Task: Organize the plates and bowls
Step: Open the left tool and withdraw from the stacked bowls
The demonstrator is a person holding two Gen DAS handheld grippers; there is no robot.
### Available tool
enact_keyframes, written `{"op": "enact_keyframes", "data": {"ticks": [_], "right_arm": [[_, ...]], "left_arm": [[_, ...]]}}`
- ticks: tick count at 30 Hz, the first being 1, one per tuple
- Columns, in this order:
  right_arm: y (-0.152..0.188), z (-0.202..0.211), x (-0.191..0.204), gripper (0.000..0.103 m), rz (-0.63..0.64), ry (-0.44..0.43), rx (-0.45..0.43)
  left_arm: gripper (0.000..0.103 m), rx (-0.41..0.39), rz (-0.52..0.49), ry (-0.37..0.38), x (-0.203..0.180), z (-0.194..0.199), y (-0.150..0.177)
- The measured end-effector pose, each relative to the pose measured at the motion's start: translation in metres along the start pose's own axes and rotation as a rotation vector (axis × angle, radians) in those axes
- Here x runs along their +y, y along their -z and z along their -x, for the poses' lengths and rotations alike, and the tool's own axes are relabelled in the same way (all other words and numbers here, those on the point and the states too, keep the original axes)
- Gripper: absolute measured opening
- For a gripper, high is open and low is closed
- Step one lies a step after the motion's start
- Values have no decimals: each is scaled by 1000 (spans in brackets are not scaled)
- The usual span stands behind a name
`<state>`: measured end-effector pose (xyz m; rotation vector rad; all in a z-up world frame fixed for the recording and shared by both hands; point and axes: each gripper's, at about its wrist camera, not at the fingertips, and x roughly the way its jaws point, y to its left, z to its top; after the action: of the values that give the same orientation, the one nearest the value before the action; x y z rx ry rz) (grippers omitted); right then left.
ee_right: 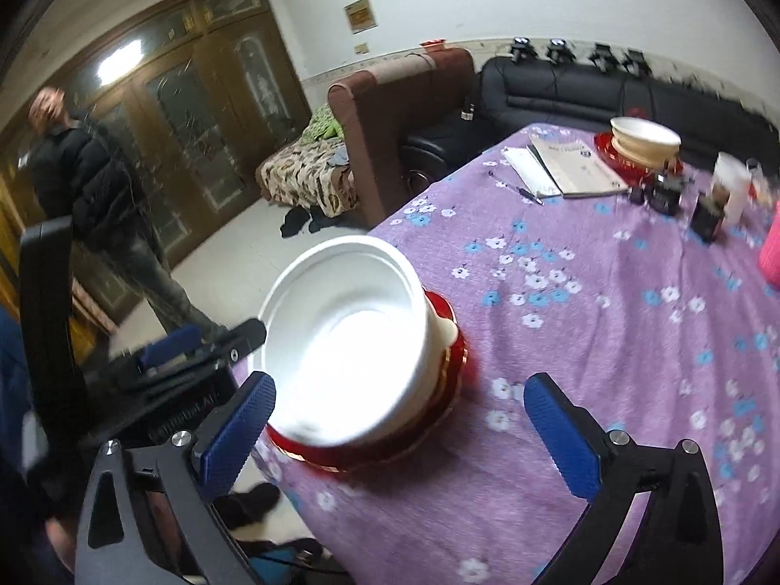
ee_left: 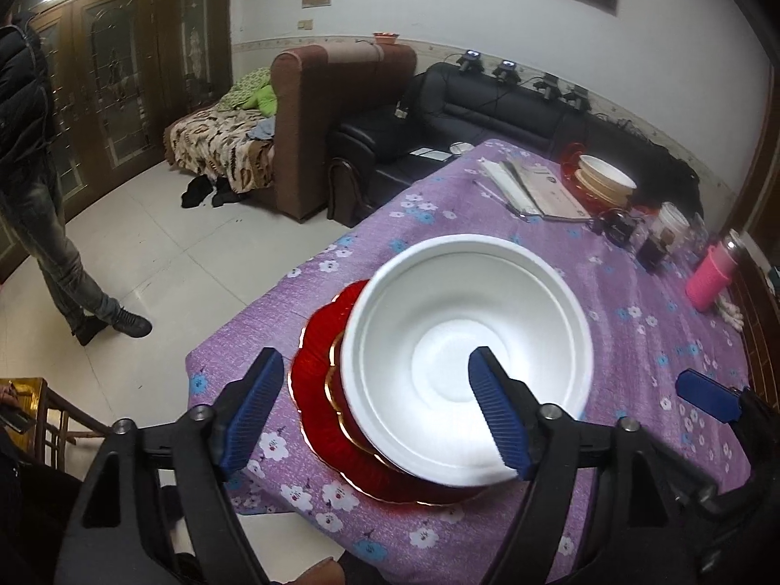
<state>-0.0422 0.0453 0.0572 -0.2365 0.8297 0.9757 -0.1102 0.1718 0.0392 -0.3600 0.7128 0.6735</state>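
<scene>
A large white bowl [ee_left: 468,356] sits on a stack of red plates [ee_left: 321,404] near the table's front left corner. It also shows in the right wrist view [ee_right: 346,341] on the red plates [ee_right: 438,414]. My left gripper [ee_left: 375,404] is open, its left finger beside the plates and its right finger over the bowl's inside. My right gripper [ee_right: 395,434] is open and empty, just in front of the bowl and plates. A second white bowl on a red plate [ee_left: 604,178] stands at the table's far end; it shows in the right wrist view too [ee_right: 643,139].
The table has a purple flowered cloth [ee_left: 633,341]. Papers and a pen [ee_left: 531,185], jars [ee_left: 668,234] and a pink cup [ee_left: 709,278] stand at the far right. A person [ee_left: 34,156] stands on the floor at left. Sofas stand behind the table.
</scene>
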Motion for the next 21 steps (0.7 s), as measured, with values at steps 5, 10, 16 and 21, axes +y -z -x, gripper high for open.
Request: {"op": "enact_keyframes", "data": {"ticks": [5, 10, 16, 21], "right_arm": [[10, 2, 4, 103, 82, 16, 26], [20, -1, 11, 103, 145, 24, 52], [26, -8, 15, 103, 161, 28, 76], [27, -14, 16, 103, 172, 33, 89]], "left_arm": [[86, -3, -31, 11, -6, 6, 1], [93, 23, -47, 7, -10, 5, 6], [103, 35, -50, 68, -11, 4, 10], [103, 38, -62, 73, -12, 0, 11]]}}
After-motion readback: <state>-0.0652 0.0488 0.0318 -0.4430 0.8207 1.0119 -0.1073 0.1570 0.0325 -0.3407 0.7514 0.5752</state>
